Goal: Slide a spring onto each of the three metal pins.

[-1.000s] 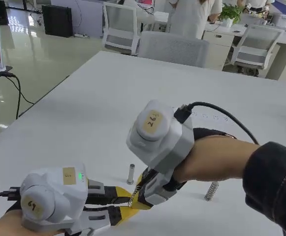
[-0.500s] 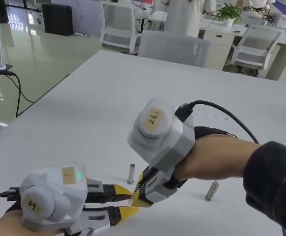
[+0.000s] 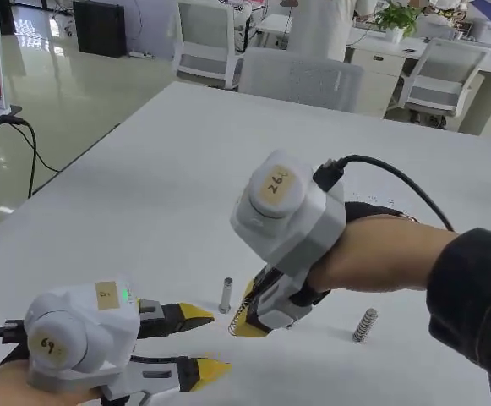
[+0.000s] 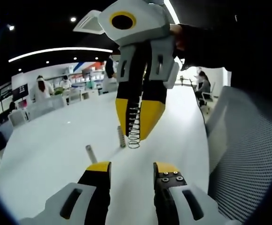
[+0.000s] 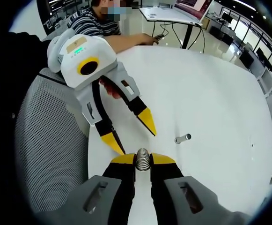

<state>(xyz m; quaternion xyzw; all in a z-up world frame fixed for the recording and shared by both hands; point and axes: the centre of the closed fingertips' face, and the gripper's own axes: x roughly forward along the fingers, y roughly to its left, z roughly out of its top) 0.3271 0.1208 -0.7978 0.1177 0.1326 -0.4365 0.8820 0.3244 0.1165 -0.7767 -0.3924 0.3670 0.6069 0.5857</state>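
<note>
1 pin (image 3: 226, 296), upright | 2 springs (image 3: 240, 316): one near-vertical, clamped in right hand-held gripper (image 3: 247, 326); other spring (image 3: 364, 325) lying right on tabletop (image 3: 186, 169) | left hand-held gripper (image 3: 204, 340) jaws apart

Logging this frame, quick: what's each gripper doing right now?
Left gripper: open, holding nothing.
Right gripper: shut on a spring.

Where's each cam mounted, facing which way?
Head view: head-worn, looking forward-down at the table; shows left tool, right tool, a sleeve.
Left gripper view: on left tool, along its open jaws toward right tool's spring.
Right gripper view: on right tool, along jaws shut on spring, facing left tool.
Shared: spring, bare pin.
</note>
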